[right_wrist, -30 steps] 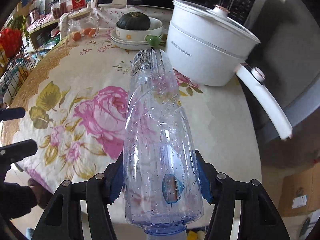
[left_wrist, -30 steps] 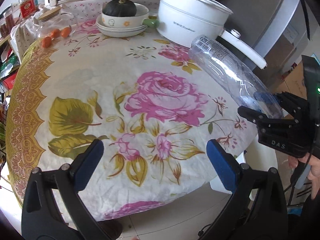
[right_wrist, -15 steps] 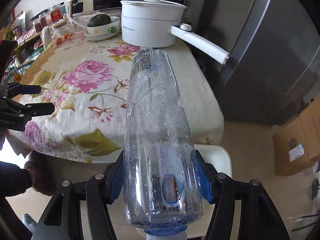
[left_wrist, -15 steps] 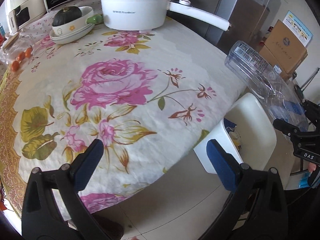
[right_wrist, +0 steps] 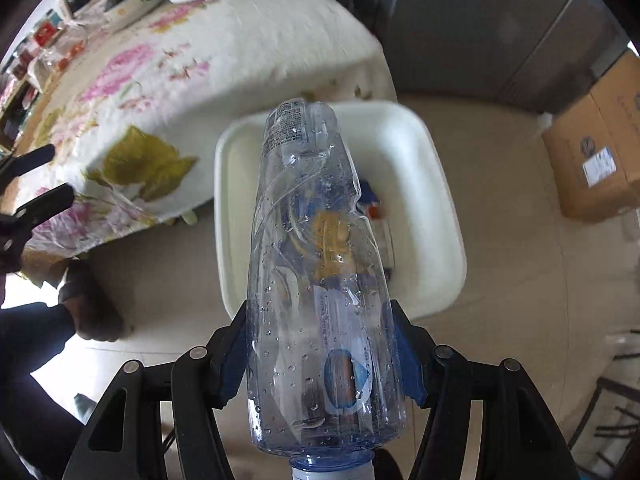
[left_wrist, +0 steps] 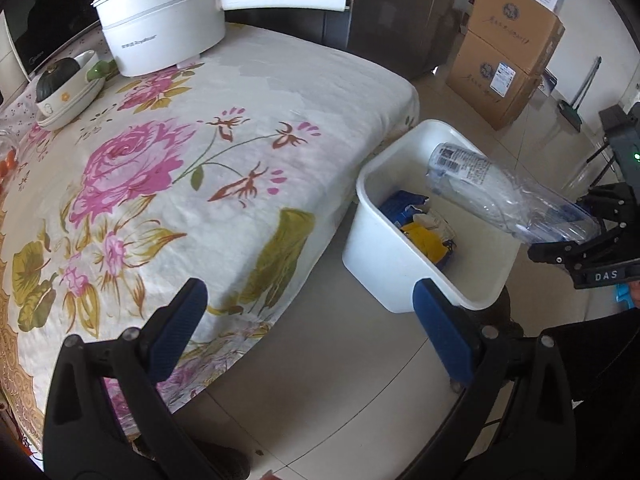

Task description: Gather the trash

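Your right gripper clamps the bottle above the white bin, beside the table's corner. Your left gripper hangs spread wide, holding nothing.

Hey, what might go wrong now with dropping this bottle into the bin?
1. The plastic bottle is long and only its far end hangs over the white bin; released now by the right tool, it may tip over the near rim onto the floor.
2. The wrappers inside may keep it from settling.
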Demonstrator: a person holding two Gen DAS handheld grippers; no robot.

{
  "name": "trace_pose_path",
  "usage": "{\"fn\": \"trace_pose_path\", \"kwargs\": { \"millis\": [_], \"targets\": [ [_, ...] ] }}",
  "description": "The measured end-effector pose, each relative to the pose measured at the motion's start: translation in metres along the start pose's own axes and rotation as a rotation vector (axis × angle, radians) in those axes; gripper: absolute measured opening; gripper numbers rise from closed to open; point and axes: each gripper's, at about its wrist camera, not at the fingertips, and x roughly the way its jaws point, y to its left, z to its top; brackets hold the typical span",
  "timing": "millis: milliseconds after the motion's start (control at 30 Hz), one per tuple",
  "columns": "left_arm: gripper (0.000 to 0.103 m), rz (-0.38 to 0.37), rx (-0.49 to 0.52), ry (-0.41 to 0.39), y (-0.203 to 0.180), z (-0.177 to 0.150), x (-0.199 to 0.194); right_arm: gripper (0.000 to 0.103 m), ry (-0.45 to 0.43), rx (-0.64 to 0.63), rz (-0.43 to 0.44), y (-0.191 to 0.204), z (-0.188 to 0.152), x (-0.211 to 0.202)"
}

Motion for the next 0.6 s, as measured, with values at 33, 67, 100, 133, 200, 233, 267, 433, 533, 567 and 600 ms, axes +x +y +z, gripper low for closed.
{"fn": "trace_pose_path", "kwargs": {
  "millis": [33, 67, 100, 133, 200, 233, 267, 433, 533, 567, 600],
  "targets": [
    [0.102, -0.004, 0.007, -0.002, -0.003, -0.001, 0.0, 0.064, 0.026, 0.005, -0.003, 0.0, 0.002, 0.007],
    [0.102, -0.004, 0.014, -0.004, -0.006, -0.001, -0.001, 0.064, 0.041, 0.008, -0.009, 0.0, 0.003, 0.011],
    [0.102, -0.006, 0.02, -0.011, -0.008, -0.002, -0.001, 0.065, 0.052, 0.011, -0.012, 0.0, 0.004, 0.015],
    [0.102, -0.008, 0.02, -0.015, -0.01, -0.003, -0.001, 0.065, 0.05, 0.034, 0.002, -0.002, 0.007, 0.018],
    [0.102, -0.008, 0.006, -0.02, -0.01, -0.004, -0.002, 0.069, 0.028, 0.094, 0.027, -0.008, 0.012, 0.017],
    [0.102, -0.002, -0.006, -0.025, -0.01, -0.005, -0.003, 0.079, -0.004, 0.126, 0.034, -0.011, 0.013, 0.01],
    [0.102, 0.004, -0.013, -0.028, -0.009, -0.005, -0.003, 0.085, -0.037, 0.144, 0.035, -0.014, 0.012, 0.004],
    [0.102, 0.088, -0.029, -0.026, -0.012, -0.01, -0.014, 0.087, -0.178, 0.201, -0.012, -0.015, -0.002, -0.032],
    [0.102, 0.151, -0.037, -0.065, -0.016, -0.011, -0.031, 0.093, -0.262, 0.215, -0.065, -0.004, -0.017, -0.052],
    [0.102, 0.173, -0.041, -0.081, -0.018, -0.011, -0.038, 0.098, -0.29, 0.216, -0.081, 0.001, -0.022, -0.059],
    [0.102, 0.191, -0.048, -0.098, -0.02, -0.011, -0.046, 0.103, -0.332, 0.215, -0.098, 0.005, -0.027, -0.066]
  ]
}}
